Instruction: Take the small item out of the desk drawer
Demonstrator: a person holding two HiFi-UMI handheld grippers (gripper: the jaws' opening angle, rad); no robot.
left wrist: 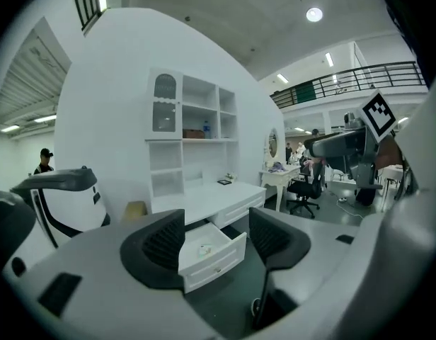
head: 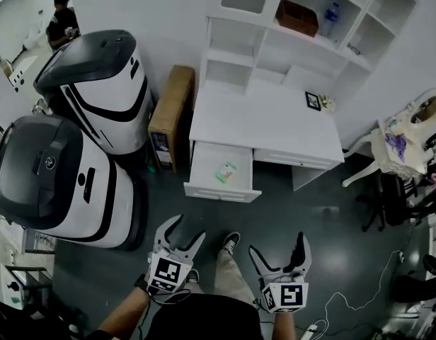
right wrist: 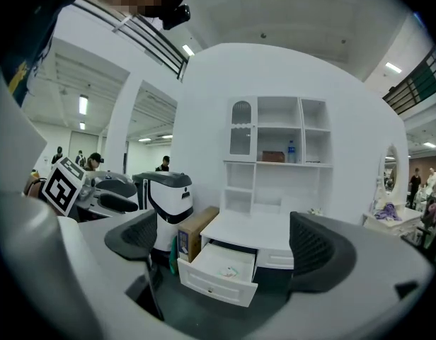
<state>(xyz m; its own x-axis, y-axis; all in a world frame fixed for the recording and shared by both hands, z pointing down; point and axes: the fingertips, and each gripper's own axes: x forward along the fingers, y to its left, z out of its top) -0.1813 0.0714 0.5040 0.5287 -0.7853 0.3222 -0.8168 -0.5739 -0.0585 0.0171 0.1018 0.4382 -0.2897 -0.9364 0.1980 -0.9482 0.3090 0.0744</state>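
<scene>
The small item (head: pixel 226 172), pale green, lies in the open drawer (head: pixel 219 192) at the left of the white desk (head: pixel 274 122). On the near side, well apart from it, the left tongs (head: pixel 184 231) and the right tongs (head: pixel 278 250) both stand wide, gripping nothing.

We see the white wooden desk drawer (head: pixel 219 192) standing open, pulled out toward 6 o'clock from the left half of the white desk (head: pixel 274 122). On its pale floor lies the small flat green-and-white packet (head: pixel 226 172), slightly tilted, toward the drawer's 3 o'clock side.
</scene>
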